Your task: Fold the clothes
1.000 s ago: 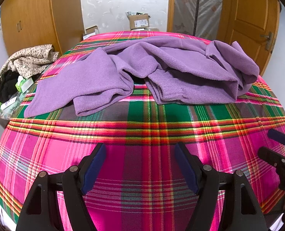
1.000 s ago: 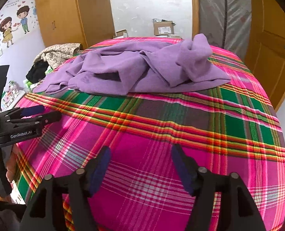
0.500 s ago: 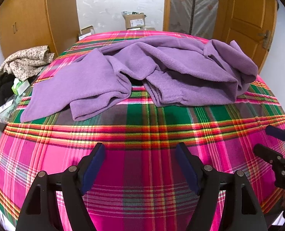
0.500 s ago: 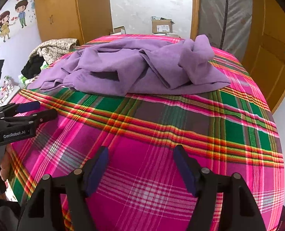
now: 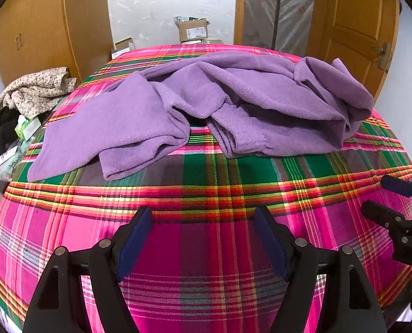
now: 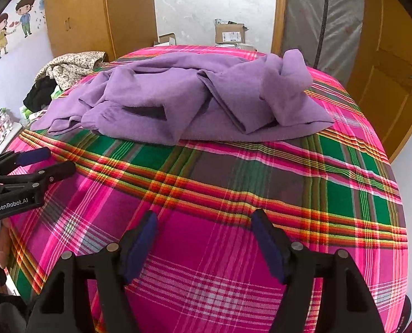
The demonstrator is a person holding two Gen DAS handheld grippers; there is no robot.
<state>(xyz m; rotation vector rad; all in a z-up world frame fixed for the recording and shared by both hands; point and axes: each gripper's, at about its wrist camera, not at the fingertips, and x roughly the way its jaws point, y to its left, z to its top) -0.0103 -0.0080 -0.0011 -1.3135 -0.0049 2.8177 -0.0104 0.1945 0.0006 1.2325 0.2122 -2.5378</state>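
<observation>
Left gripper (image 5: 203, 238) and right gripper (image 6: 204, 238) both hover with fingers spread, clamping nothing, over the plaid bedspread (image 5: 206, 194). Purple fleece garment (image 5: 206, 105) lies crumpled well ahead of both. Left gripper's body reads "GenRobot.AI" (image 6: 12, 204).

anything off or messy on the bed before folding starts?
Only the purple garment itself: it lies crumpled in a heap, sleeves folded over each other and one end bunched up, not spread flat on the plaid cover. No damage or spill shows. Both the left gripper and right gripper are open and apart from it.
</observation>
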